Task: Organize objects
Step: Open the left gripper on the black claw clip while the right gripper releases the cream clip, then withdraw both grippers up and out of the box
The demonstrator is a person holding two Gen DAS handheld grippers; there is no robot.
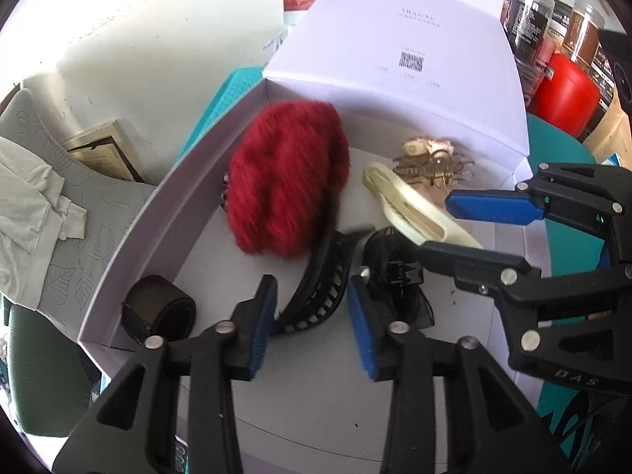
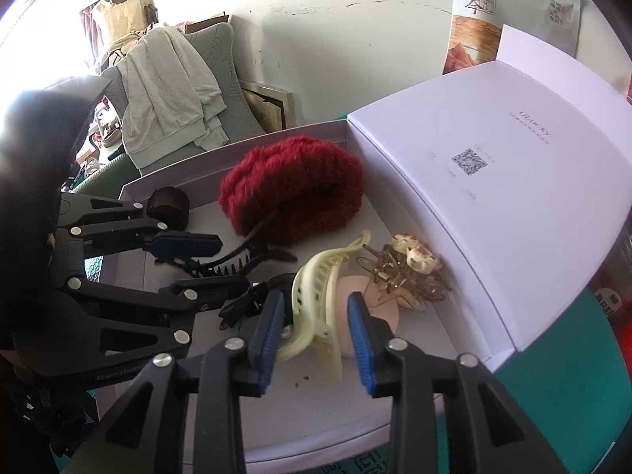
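An open white box point(image 1: 130, 237) holds hair accessories. A fluffy red hair clip point(image 1: 288, 177) lies at the back. A black claw clip point(image 1: 320, 292) lies between the fingers of my left gripper point(image 1: 312, 324), which is open just above it. A black bow clip point(image 1: 395, 272) lies beside it. A cream claw clip point(image 2: 316, 304) lies between the fingers of my right gripper point(image 2: 316, 339), which is open around it. A gold clip with shells point(image 2: 407, 272), a pink pad point(image 2: 375, 300) and a dark band roll point(image 1: 158, 312) also lie in the box.
The box lid point(image 2: 513, 181) stands open at the right. A teal mat point(image 2: 572, 375) lies under the box. A grey chair with a white garment point(image 2: 170, 91) stands at the left. Jars and a red container point(image 1: 565, 91) stand behind.
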